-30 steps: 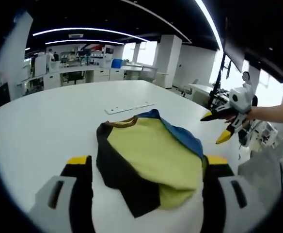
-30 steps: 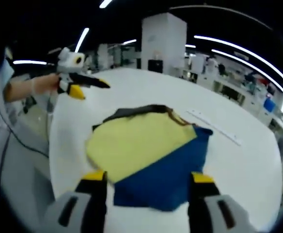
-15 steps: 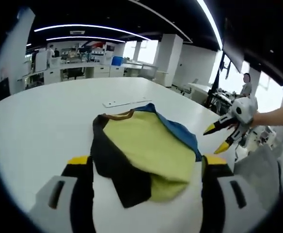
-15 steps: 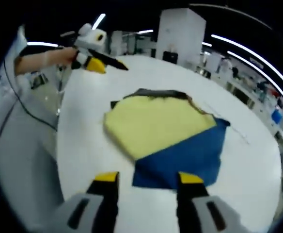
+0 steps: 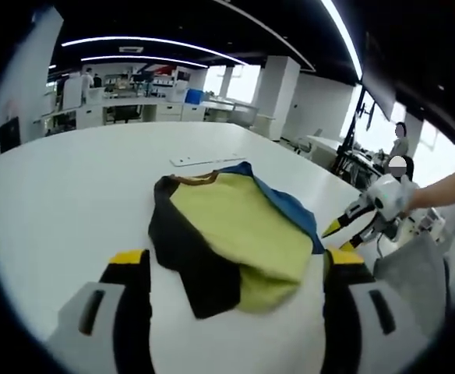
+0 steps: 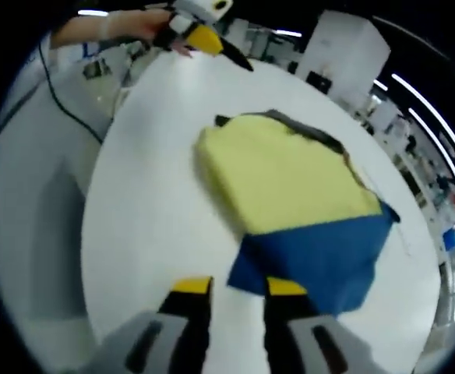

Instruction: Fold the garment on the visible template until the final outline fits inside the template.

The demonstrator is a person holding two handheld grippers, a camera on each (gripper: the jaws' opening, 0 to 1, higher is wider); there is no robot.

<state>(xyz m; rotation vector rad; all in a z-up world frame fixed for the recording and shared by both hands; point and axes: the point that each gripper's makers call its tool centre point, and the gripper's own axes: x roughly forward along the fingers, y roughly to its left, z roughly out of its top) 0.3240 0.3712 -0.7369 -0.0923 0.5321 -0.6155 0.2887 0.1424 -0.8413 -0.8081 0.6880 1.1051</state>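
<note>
Left gripper view: one folded garment [image 5: 231, 238] lies on the white table [image 5: 72, 187], between the left gripper's [image 5: 235, 269] spread jaws. The right gripper [image 5: 350, 226] hovers at the table's edge, jaws apart.

Right gripper view: the right gripper's [image 6: 234, 287] two jaws stand narrowly apart, empty, just before the garment's [image 6: 301, 195] blue edge. The left gripper [image 6: 212, 39] hangs beyond.

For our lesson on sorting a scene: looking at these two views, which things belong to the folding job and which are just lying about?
Belongs to the job:
- garment, folded, yellow, blue and black
- left claw, open
- right claw, jaws close together, nothing between them

Just lying about:
- white table under the garment
- white strip beyond the garment
- office desks in the background
</note>
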